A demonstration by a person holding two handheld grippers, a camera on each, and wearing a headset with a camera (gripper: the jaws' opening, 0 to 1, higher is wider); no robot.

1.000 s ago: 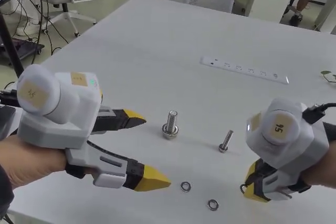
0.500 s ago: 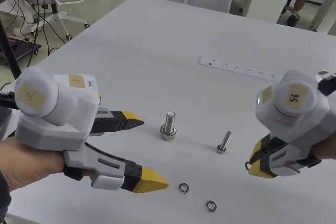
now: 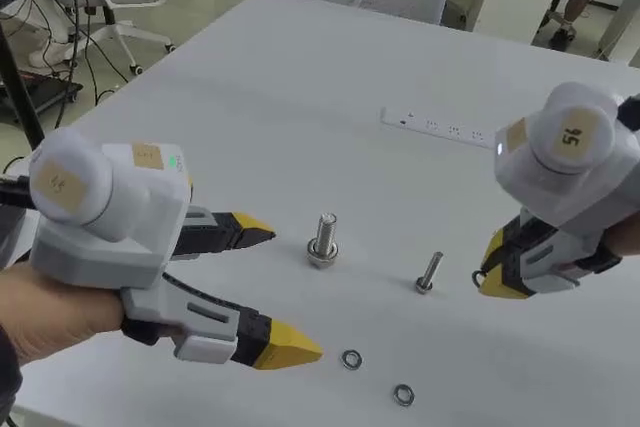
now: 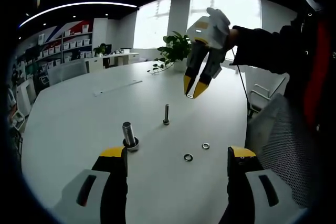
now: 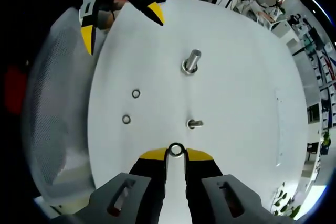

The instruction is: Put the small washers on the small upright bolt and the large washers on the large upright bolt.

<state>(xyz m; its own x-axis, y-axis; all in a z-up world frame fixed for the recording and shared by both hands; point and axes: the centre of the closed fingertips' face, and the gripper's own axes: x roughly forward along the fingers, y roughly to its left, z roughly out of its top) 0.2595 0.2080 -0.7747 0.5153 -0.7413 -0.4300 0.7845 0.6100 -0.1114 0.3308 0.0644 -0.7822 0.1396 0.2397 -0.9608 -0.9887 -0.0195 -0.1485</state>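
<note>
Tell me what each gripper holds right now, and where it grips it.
Right gripper pinches a washer by its rim, at the very jaw tips. Left gripper is open, holding nothing.

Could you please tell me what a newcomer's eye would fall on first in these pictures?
The right hand-held gripper stands out first, shut on a washer and held above the white table beside the small upright bolt. At the head view's lower left, the left hand-held gripper gapes open toward the large upright bolt. A loose washer and a second loose washer lie near the table's front edge.
</note>
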